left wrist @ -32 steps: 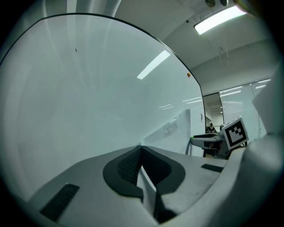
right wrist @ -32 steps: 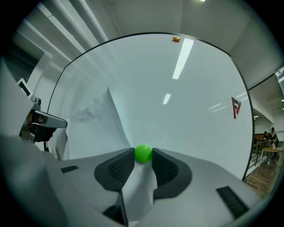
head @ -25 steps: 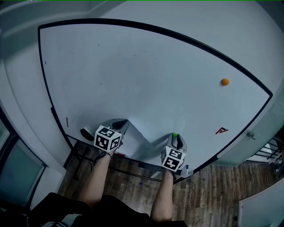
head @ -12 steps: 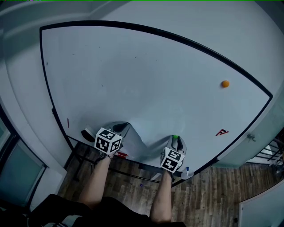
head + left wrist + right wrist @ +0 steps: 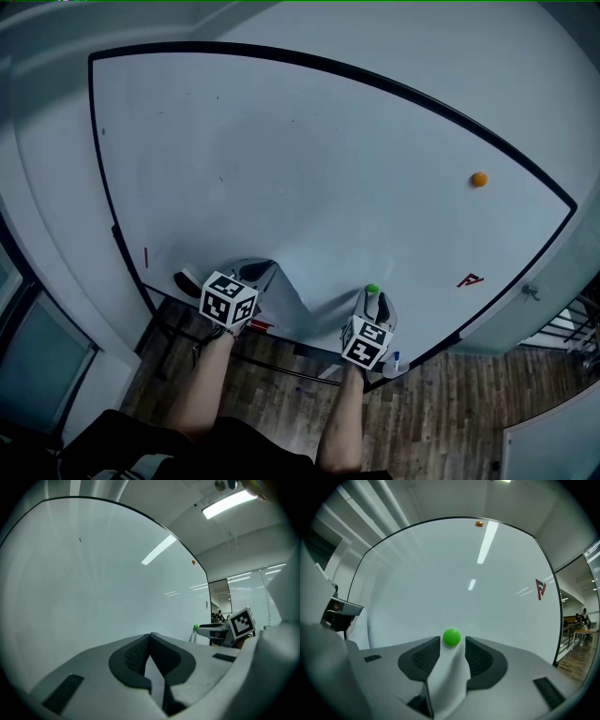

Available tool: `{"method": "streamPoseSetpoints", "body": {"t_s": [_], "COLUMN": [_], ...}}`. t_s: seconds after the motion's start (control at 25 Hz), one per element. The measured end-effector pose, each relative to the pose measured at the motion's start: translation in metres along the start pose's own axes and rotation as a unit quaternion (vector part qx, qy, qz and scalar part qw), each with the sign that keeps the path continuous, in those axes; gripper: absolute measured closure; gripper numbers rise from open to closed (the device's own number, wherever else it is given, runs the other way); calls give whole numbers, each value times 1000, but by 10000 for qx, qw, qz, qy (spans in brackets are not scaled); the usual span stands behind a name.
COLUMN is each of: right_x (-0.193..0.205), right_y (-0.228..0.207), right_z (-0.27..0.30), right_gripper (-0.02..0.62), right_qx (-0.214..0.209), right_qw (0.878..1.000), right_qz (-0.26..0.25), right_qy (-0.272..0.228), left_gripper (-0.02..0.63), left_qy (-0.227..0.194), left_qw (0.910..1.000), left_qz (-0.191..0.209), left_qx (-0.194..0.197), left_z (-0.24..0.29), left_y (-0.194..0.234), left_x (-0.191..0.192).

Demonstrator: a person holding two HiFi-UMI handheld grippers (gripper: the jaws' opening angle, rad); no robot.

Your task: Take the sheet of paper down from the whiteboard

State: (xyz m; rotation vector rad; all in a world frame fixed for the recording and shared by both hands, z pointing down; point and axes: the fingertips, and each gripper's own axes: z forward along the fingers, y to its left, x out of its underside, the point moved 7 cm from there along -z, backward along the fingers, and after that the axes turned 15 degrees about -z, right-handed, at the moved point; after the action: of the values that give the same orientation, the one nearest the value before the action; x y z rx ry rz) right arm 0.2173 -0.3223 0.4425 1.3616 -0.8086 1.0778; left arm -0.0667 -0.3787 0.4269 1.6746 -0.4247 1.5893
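Note:
A white sheet of paper (image 5: 328,272) lies low on the whiteboard (image 5: 281,141), with a green magnet (image 5: 371,289) at its lower right corner. My left gripper (image 5: 258,272) is shut on the sheet's lower left corner and has it lifted off the board. The thin paper edge (image 5: 154,672) shows between the closed pads of that gripper (image 5: 150,637). My right gripper (image 5: 372,298) points at the green magnet (image 5: 451,637), and its jaws are opening. The magnet sits just past its tips (image 5: 452,641). A strip of the paper (image 5: 447,672) runs loose between the pads.
An orange magnet (image 5: 479,178) and a red mark (image 5: 468,278) are on the board's right side. A black eraser (image 5: 186,279) and a red marker (image 5: 256,325) lie on the tray by the left gripper. A small bottle (image 5: 392,364) stands near the right one. Wooden floor lies below.
The right gripper has drawn slightly back from the green magnet, so more of the magnet shows above it. The left gripper keeps its hold on the lifted corner.

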Motion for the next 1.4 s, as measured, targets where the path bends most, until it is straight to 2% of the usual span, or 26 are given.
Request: {"method": "streamPoseSetpoints", "body": {"t_s": [0.52,1.08,1.4], "right_x": [10,25,28], "right_y": [-13,-6,-5], "right_z": [-24,-39,-49], "right_gripper": [436,545,571], "right_qx": [32,-209,-322], "right_qw": [9999,9993,9990], "right_qz": [103,214,235], "right_qy": [95,218,201], "left_gripper": [586,586,586], "left_qy": [136,202,238], "left_qw": [9995,9991,9990], "left_qz": [80,-10,29], "left_qx": [282,381,381], "left_z": [-8,-16,-18], "left_y": [-13,-26,-32], "left_x": [9,21,25]}}
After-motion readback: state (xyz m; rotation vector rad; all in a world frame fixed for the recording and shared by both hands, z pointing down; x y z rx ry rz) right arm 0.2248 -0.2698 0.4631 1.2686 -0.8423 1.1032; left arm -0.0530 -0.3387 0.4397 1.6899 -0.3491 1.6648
